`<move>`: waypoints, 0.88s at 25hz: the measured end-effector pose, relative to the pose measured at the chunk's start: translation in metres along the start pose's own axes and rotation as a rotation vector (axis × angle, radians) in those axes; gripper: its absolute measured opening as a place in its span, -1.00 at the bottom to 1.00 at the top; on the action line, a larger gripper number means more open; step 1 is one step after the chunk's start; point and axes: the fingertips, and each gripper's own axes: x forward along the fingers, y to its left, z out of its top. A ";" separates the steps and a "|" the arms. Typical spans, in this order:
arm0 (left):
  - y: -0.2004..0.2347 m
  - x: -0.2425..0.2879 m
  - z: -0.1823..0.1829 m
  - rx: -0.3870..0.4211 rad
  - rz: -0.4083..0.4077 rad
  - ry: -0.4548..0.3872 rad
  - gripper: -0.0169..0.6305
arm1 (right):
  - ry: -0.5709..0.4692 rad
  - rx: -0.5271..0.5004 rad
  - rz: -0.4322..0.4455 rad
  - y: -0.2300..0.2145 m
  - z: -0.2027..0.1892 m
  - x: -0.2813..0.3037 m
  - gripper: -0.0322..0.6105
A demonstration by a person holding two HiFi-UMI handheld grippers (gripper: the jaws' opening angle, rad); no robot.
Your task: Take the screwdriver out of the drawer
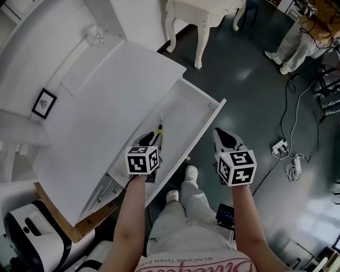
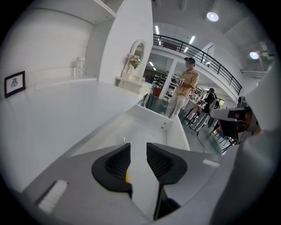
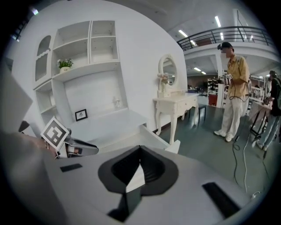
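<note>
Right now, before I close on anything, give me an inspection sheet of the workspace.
Surface: white desk top, drawer pulled open.
Job's things: screwdriver, yellow handle, lying in the drawer.
Clutter: picture frame and glass jar at the desk's back.
Tools: left tool open above the screwdriver's handle, not gripping; right tool shut, empty, outside the drawer.
Cables: power strip and cords on the floor.
Surroundings: vanity table; a person standing beyond.

A white table [image 1: 106, 101] carried a framed picture [image 1: 44, 103] and a glass jar [image 1: 95, 34], both well apart from its open drawer [image 1: 188, 109], where a screwdriver [image 1: 159, 129] lay.
</note>
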 end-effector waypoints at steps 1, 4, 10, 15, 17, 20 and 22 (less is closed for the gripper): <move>0.002 0.005 -0.004 0.001 -0.001 0.018 -0.57 | 0.008 0.004 0.003 -0.001 -0.002 0.003 -0.88; 0.008 0.020 -0.013 0.008 0.000 0.068 -0.57 | 0.031 0.011 0.015 -0.004 -0.009 0.013 -0.88; 0.025 0.050 -0.032 -0.004 0.026 0.172 -0.55 | 0.067 0.018 0.029 -0.011 -0.017 0.028 -0.88; 0.035 0.073 -0.052 -0.025 0.045 0.256 -0.55 | 0.092 0.007 0.032 -0.019 -0.021 0.037 -0.88; 0.038 0.080 -0.057 -0.036 0.054 0.281 -0.55 | 0.098 0.007 0.031 -0.022 -0.021 0.040 -0.88; 0.040 0.089 -0.065 -0.034 0.085 0.313 -0.55 | 0.106 0.012 0.024 -0.029 -0.023 0.043 -0.88; 0.042 0.095 -0.071 -0.003 0.116 0.337 -0.56 | 0.109 0.015 0.019 -0.033 -0.023 0.044 -0.88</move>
